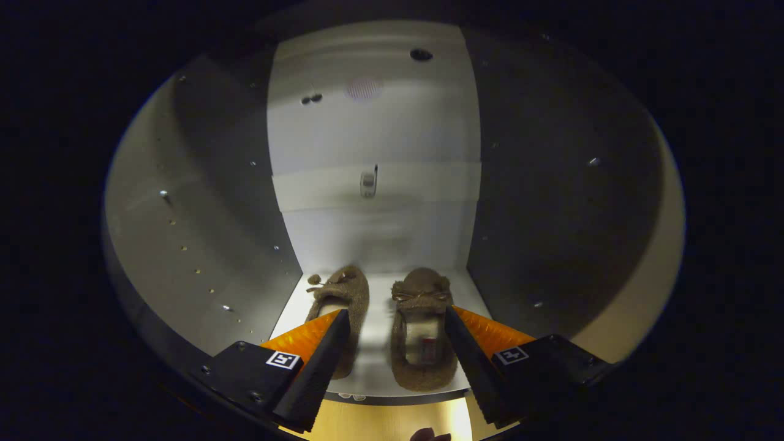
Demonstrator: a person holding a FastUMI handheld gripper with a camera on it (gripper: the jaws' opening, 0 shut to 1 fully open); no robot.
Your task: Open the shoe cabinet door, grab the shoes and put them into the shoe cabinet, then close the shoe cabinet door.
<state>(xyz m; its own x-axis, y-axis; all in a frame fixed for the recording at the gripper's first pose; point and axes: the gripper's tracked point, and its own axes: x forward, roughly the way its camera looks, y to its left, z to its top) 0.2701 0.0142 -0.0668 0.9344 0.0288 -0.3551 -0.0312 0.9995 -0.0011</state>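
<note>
- Hand-held gripper was spread wide, nothing held btwn its fingers; black pads w/ orange backs angled toward each other.
- Fingers sat at the open front of the shoe cabinet, pointing inside.
- Two brown fuzzy shoes lay side by side on the cabinet's white bottom shelf, toes pointing away from the gripper twd the back wall.
- Left shoe was partly behind the left fingertip; couldn't tell if touching.
- Right shoe lay btwn the fingers, nearer the right one, w/ a small bow on top; right pad hid its edge, contact unclear.
- A narrow gap of shelf separated the shoes.
- Beyond the shoes: white back panel w/ a horizontal strip across it & a small metal fitting at the strip's middle.
- Dark side walls stood either side of the fingers, dotted w/ peg holes.
- Light wooden floor showed below the shelf edge, btwn the finger bases.
</note>
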